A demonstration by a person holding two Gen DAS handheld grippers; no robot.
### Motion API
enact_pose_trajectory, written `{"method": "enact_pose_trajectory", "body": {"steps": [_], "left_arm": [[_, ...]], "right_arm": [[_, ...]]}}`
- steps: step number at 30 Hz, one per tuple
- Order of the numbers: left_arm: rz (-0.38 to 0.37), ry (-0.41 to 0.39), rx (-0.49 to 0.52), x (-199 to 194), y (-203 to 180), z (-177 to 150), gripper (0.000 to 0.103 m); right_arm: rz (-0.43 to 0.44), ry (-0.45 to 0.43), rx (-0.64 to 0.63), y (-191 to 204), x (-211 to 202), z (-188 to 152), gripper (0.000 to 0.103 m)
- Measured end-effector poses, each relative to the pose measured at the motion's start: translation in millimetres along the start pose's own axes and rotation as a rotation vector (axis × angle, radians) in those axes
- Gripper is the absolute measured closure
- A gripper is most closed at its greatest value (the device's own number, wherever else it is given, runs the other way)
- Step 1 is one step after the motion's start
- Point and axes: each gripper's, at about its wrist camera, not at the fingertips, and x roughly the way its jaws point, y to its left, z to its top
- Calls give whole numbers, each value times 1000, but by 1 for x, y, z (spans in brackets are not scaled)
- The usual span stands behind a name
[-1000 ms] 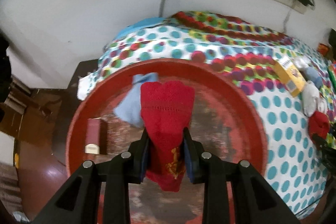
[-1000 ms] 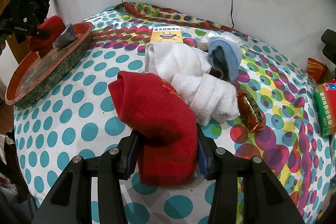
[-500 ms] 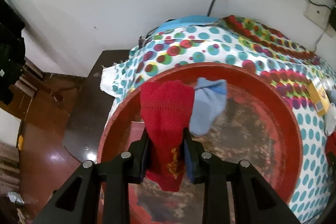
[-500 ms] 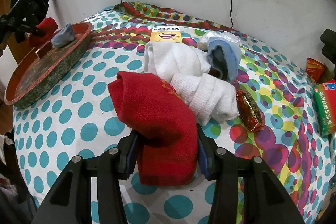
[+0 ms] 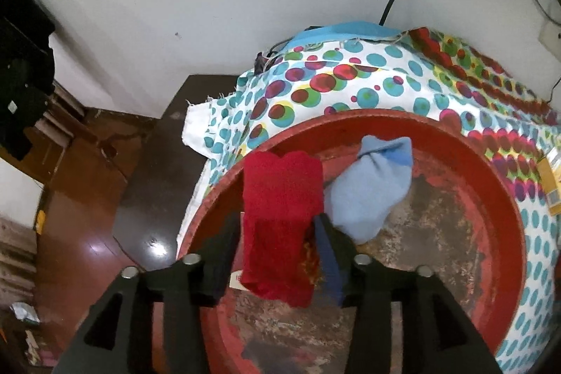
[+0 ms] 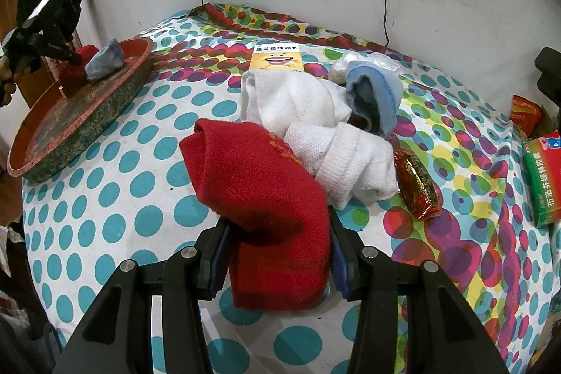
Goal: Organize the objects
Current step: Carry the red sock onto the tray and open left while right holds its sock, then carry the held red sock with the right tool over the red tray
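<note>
A worn red round tray (image 5: pixel 385 116) sits at the left end of the dotted bed. Over its near-left part my left gripper (image 5: pixel 277 251) is opening. A red sock (image 5: pixel 280 198) hangs loosely between its fingers, and the pads no longer squeeze it. A light blue sock (image 5: pixel 368 191) lies in the tray beside it. In the right wrist view, my right gripper (image 6: pixel 277 255) is shut on a second red sock (image 6: pixel 259 184) resting on the bedspread. The tray (image 6: pixel 87 114) and the left gripper (image 6: pixel 72 58) show far left there.
Behind the held sock lie two white socks (image 6: pixel 291 97), a blue-cuffed sock (image 6: pixel 378 97), a yellow box (image 6: pixel 277 56) and a red snack packet (image 6: pixel 417 184). A green box (image 6: pixel 541 177) lies at the right edge. A dark side table (image 5: pixel 164 170) stands left of the bed.
My left gripper moved toward the tray's left side with the red sock, and its jaws then spread apart, loosening the sock. The right gripper and its sock stayed still.
</note>
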Motion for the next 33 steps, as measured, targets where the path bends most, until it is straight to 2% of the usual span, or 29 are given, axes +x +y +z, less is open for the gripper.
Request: {"method": "enact_pose_trajectory", "body": {"steps": [3, 8, 13, 19, 22, 26, 33], "left_arm": [[24, -12, 16, -9, 0, -3, 53], [-10, -30, 48, -28, -8, -18, 53], [-98, -55, 68, -54, -26, -48, 53], [-180, -141, 47, -87, -50, -100, 53], [-163, -159, 111, -90, -64, -121, 53], [-131, -186, 185, -87, -75, -136, 53], [-207, -223, 185, -81, -67, -143, 53]], "right_arm": [[0, 0, 0, 0, 0, 0, 58], [0, 0, 0, -1, 0, 0, 58], [0, 0, 0, -1, 0, 0, 58], [1, 0, 1, -1, 0, 0, 58], [-3, 1, -3, 0, 0, 0, 58], [-21, 5, 19, -5, 1, 0, 51], [-42, 54, 52, 6, -9, -1, 50]]}}
